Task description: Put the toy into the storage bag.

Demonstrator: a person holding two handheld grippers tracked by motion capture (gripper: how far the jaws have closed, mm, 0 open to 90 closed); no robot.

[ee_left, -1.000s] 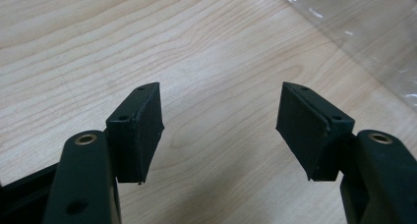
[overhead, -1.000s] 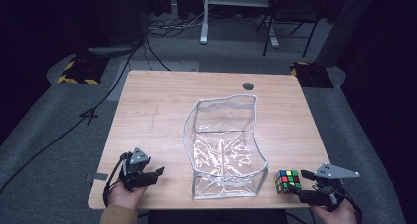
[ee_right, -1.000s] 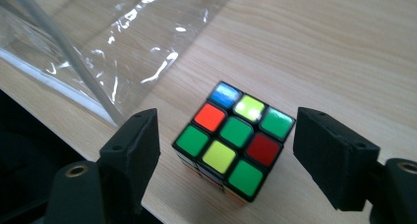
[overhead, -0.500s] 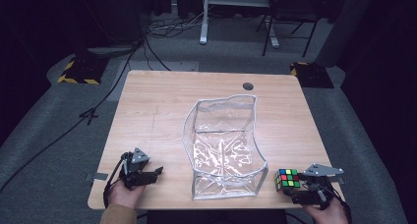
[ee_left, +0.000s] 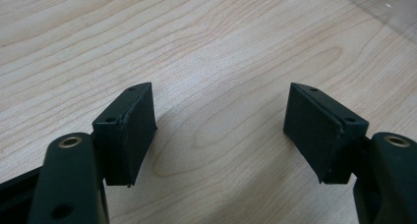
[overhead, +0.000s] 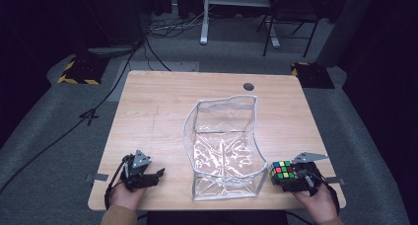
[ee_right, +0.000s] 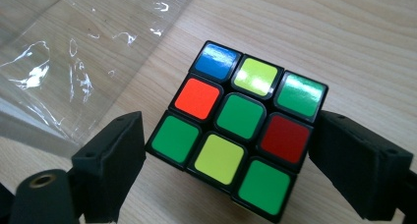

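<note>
Clear plastic bag (overhead: pixel 224 146) stands mid-table; puzzle cube (ee_right: pixel 239 126) at its 4 o'clock. Right gripper (ee_right: pixel 231 160) straddles the cube, jaws just opening, seemingly not gripping. Left gripper (ee_left: pixel 221 130) wide, empty. Next: close, lift.

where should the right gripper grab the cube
Grip the cube across two opposite flat side faces, coming down from the near edge of the table, as the right gripper already straddles it. The jaws have just been opening, one on each side. The clear bag lies close on one side, so stay clear of it.
</note>
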